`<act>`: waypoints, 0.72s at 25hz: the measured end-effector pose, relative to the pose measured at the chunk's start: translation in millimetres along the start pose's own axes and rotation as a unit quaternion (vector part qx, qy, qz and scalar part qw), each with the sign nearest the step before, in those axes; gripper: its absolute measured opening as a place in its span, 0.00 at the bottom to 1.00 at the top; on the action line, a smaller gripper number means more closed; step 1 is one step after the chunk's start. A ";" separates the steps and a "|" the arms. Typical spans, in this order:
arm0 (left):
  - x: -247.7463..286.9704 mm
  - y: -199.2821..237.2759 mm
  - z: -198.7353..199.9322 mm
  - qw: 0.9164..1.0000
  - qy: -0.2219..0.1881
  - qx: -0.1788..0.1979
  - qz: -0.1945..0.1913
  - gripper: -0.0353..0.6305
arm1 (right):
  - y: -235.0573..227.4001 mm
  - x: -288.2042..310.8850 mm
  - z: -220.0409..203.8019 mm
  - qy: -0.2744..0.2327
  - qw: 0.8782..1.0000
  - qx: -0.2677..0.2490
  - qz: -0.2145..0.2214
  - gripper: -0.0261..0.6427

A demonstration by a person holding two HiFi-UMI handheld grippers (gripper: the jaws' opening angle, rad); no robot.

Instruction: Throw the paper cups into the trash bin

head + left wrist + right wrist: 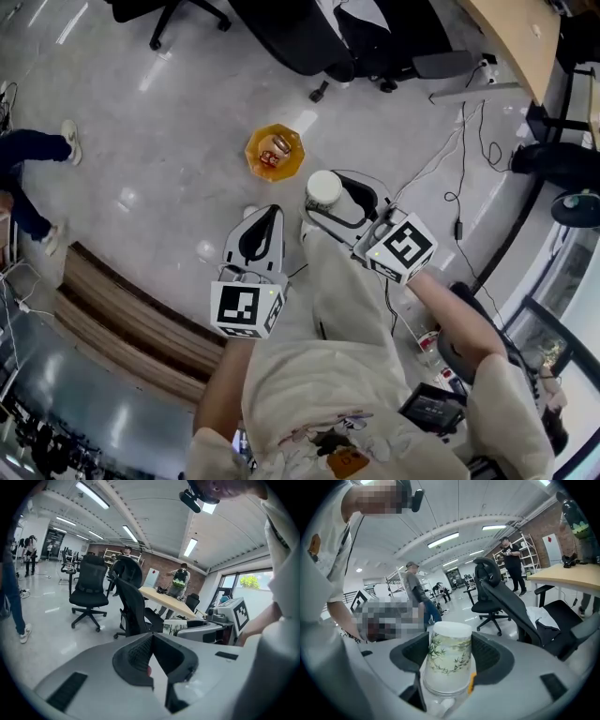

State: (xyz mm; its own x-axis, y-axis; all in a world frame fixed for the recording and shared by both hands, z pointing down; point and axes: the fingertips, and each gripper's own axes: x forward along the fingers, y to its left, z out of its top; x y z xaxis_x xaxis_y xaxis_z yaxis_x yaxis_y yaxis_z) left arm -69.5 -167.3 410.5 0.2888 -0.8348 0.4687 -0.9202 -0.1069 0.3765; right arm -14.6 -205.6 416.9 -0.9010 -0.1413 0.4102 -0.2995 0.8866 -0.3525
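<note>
A white paper cup (323,189) with a green bamboo print (449,656) sits between the two jaws of my right gripper (337,199), which is shut on it, the cup's closed end pointing forward. On the floor just beyond and left of the cup stands a small orange trash bin (255,150) with some rubbish inside. My left gripper (266,219) hangs beside the right one, nearer me. Its jaws meet at the tips in the left gripper view (152,641), and nothing is held between them.
Black office chairs (309,37) stand past the bin, beside a wooden desk (511,37) at far right. Cables (459,178) trail over the floor on the right. A person's legs (37,150) are at far left, and a wooden strip (122,319) runs lower left.
</note>
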 end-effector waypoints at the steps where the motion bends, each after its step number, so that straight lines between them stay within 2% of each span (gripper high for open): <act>1: 4.5 10.2 -10.5 1.000 0.002 -0.006 0.005 0.06 | -3.0 9.2 -9.6 0.007 1.000 -0.002 -0.001 0.47; 3: 15.5 29.5 -33.1 1.000 0.010 -0.013 0.012 0.06 | -8.0 26.4 -29.4 0.020 1.000 -0.007 -0.002 0.47; 9: 47.0 69.4 -96.3 0.999 0.034 0.001 0.015 0.06 | -26.5 74.0 -95.7 0.044 0.999 -0.007 -0.013 0.47; 12: 59.6 93.0 -126.8 0.999 0.043 -0.003 0.020 0.06 | -27.3 102.1 -130.6 0.052 0.999 -0.006 -0.002 0.47; 15: 79.2 115.9 -153.1 0.999 0.041 -0.020 0.015 0.06 | -39.6 132.5 -166.9 0.060 0.998 -0.007 -0.001 0.47; 18: 89.0 142.2 -183.0 0.999 0.037 -0.018 0.023 0.06 | -49.7 163.6 -201.3 0.073 0.997 -0.016 -0.005 0.47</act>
State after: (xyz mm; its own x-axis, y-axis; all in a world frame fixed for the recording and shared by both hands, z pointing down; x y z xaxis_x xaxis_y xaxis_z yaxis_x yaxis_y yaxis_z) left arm -126.3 -158.0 652.0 0.2671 -0.7956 0.5438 -0.9232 -0.0495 0.3811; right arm -84.0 -184.1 670.8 -0.8421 -0.0873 0.5322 -0.2964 0.8994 -0.3213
